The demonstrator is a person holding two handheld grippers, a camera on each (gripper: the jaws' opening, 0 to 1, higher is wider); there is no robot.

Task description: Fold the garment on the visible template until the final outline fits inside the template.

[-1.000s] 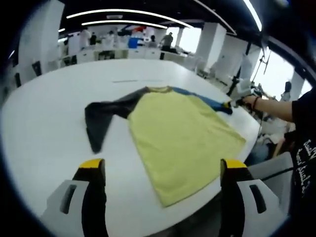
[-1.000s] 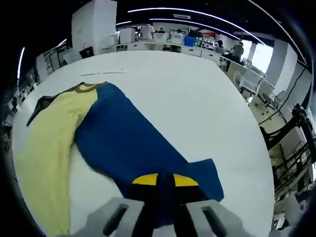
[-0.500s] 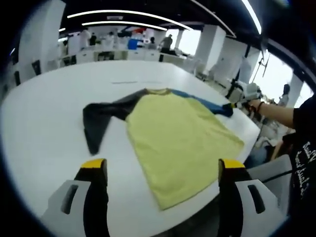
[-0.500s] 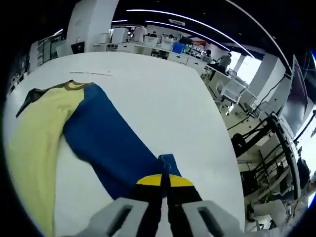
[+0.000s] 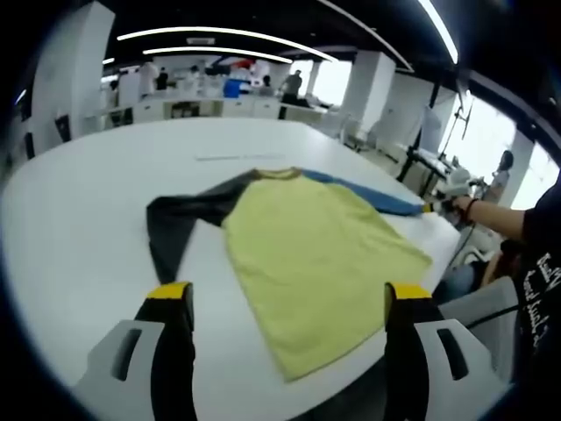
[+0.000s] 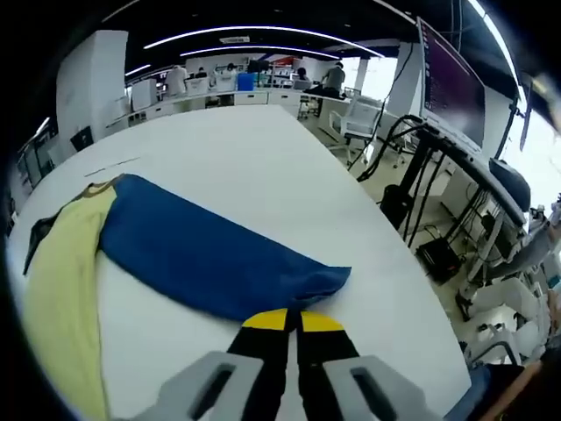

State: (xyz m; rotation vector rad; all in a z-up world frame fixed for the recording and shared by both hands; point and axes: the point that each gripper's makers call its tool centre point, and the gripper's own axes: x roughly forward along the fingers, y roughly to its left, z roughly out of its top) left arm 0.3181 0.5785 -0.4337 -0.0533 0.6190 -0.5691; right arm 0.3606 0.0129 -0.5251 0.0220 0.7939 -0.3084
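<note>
On the white bench [image 5: 79, 219] the garment [image 5: 307, 237] lies spread flat, a long-sleeved shirt with a yellow body, one dark grey sleeve [image 5: 180, 215] and one blue sleeve [image 6: 206, 259]. Left gripper view: left tongs [image 5: 287, 303] hang over the near bench edge, just short of the shirt hem, yellow-tipped jaws wide apart, gripping nothing. Grey sleeve runs out from the collar side of the yellow body, then bends back toward the camera. Blue sleeve stretches away from the yellow body on the opposite side, toward the bench edge, where a person's hand [image 5: 463, 203] holds the right tongs [image 5: 429, 207] at its cuff. Thin dark line on the bench [image 5: 230, 156] beyond the collar; cannot tell if it is the template mark. Right gripper view: right tongs [image 6: 293, 321] clenched, jaws together, pinching the cuff end of the blue sleeve, which is pulled out straight and lies flat on the bench from the yellow body [image 6: 57, 289] to the jaws. Collar [image 6: 98, 188] sits at the far end of the sleeve. Desks and chairs [image 6: 355, 123] stand beyond the bench, well apart from the garment.
</note>
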